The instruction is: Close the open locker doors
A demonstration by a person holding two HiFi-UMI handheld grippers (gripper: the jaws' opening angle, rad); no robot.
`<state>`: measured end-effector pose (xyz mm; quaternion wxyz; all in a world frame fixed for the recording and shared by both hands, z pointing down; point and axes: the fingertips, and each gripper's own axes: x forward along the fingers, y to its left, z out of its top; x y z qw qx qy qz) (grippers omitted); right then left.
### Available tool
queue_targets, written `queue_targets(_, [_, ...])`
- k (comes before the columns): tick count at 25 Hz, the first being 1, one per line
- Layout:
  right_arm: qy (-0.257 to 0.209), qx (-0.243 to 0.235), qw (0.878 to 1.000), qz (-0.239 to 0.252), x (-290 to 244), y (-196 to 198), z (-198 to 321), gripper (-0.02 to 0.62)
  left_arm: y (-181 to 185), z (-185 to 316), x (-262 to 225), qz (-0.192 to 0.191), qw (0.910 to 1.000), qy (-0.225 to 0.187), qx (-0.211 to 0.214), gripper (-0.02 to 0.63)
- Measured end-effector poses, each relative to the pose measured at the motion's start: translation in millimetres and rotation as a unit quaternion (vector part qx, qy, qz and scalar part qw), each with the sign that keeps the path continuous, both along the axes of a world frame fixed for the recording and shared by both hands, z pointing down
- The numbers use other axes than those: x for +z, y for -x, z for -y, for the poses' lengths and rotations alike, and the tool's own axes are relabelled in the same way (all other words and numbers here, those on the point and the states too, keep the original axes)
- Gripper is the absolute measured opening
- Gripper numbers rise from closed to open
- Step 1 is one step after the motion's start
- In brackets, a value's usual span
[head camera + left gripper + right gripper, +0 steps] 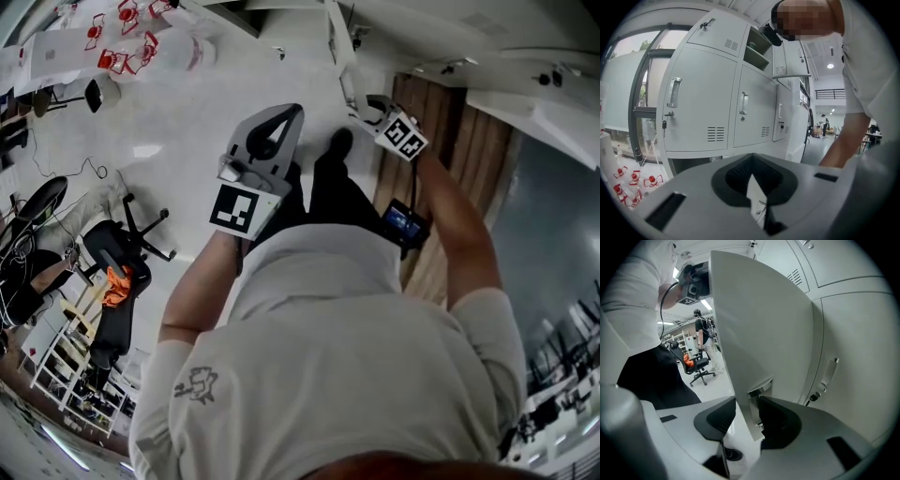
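Right hand-held gripper (743, 413), jaws wide, straddles the open locker door (759, 324) (left hand-held gripper (752, 176) closed).

You're standing near a black office chair (103, 246) that's carrying an orange cloth (114, 286); small red things (122, 47) are lying scattered below a window (628, 84); another person (700, 338) is standing far off.
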<state>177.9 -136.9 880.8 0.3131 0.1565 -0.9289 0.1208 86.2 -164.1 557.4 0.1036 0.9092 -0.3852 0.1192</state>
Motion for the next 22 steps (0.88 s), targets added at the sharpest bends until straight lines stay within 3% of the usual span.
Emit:
queue_targets(6, [0.001, -0.008, 1.000, -0.001, -1, 22, -5, 0.144, 9, 3, -1, -0.006, 0.9999, 0.006, -0.013, 0.000])
queue_targets(22, [-0.003, 0.029, 1.000, 0.008, 1, 111, 4, 0.129, 61, 12, 3, -0.012, 0.9987, 0.013, -0.047, 0.000])
